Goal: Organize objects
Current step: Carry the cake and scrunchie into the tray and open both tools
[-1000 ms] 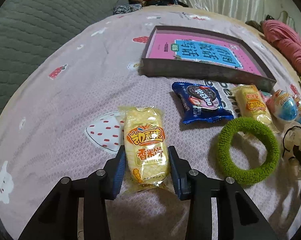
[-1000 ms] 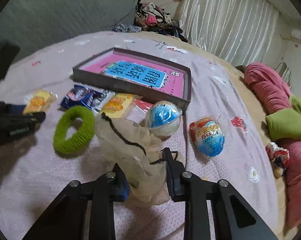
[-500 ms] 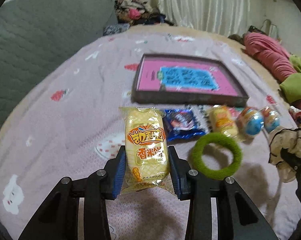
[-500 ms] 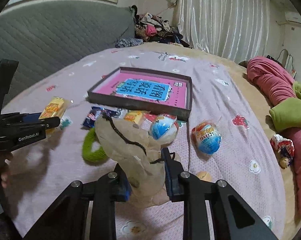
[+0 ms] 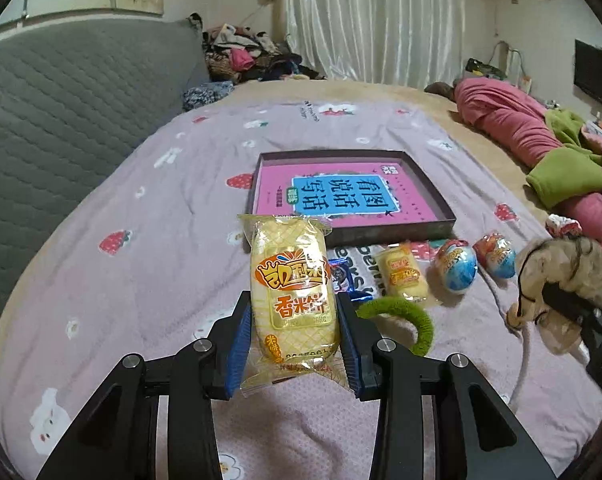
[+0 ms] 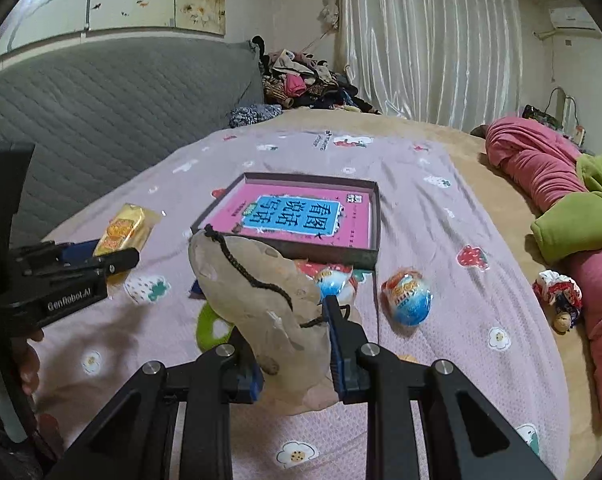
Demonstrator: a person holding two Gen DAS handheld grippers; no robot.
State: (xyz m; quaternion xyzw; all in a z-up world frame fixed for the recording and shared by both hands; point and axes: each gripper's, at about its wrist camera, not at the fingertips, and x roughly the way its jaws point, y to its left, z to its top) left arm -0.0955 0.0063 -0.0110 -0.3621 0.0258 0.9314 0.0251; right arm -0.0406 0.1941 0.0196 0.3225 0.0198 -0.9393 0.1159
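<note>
My left gripper (image 5: 295,320) is shut on a yellow rice-cake snack pack (image 5: 293,300), held upright above the bed. My right gripper (image 6: 289,336) is shut on a beige drawstring pouch (image 6: 261,284) with a black cord, also lifted clear of the bed. Ahead lies a shallow dark box (image 5: 257,184) with a pink and blue book (image 5: 341,194) in it. In front of the box sit a second yellow snack (image 5: 403,276), two blue egg-shaped sweets (image 5: 457,272), a partly hidden blue cookie pack (image 5: 343,276) and a green hair ring (image 5: 417,316).
The purple flowered bedspread (image 5: 141,280) covers the bed, with a grey quilted headboard (image 5: 61,112) at the left. Pink and green bedding (image 5: 541,148) is piled at the right, clothes heap (image 5: 245,56) at the far end. A small wrapped item (image 6: 559,292) lies by the bedding.
Both grippers have risen with their loads: the snack pack and the pouch are off the bed, and the box and other items now appear farther below.
</note>
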